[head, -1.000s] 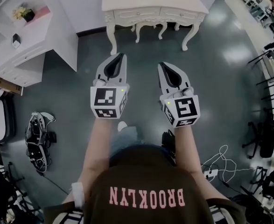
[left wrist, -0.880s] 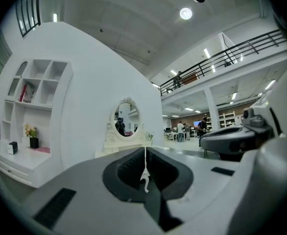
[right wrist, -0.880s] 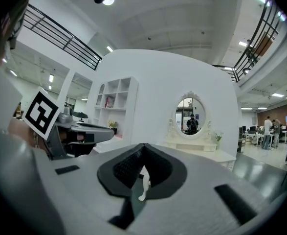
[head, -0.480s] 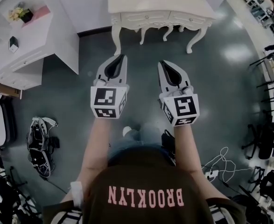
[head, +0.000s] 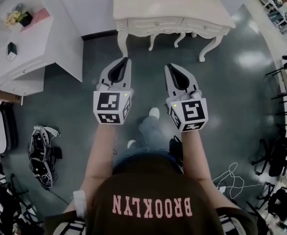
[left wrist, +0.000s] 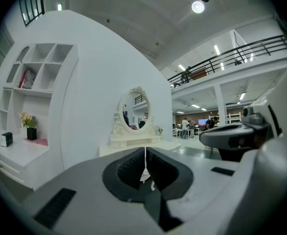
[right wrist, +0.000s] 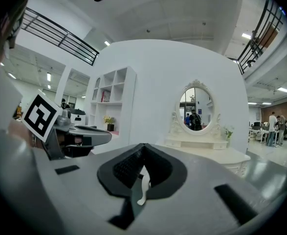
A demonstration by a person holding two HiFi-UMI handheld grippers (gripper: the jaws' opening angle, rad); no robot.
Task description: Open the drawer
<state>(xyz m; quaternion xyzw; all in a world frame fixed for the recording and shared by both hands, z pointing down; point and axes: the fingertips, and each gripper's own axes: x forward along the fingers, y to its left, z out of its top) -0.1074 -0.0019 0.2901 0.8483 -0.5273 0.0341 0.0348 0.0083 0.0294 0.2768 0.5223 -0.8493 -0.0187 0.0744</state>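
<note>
We hold both tools out side by side in the middle of the head view, over the dark floor (head: 231, 97). The left gripper (head: 127, 60) is clenched on nothing: in its own view the jaws meet in a thin seam. The right gripper (head: 168, 66) is the same, with its jaws pressed together and empty.

Ahead of us, at the top centre of the head view, stands the cream dressing table (head: 172, 4) on curved legs. The drawer (head: 156, 22) sits in its front apron just under the top, flush with the apron and apart from both grippers, with bare floor between. Both gripper views look toward the table's oval mirror (right wrist: 195, 109).

At the upper left of the head view a white desk (head: 31, 45) carries a small flower pot (head: 23, 17).
</note>
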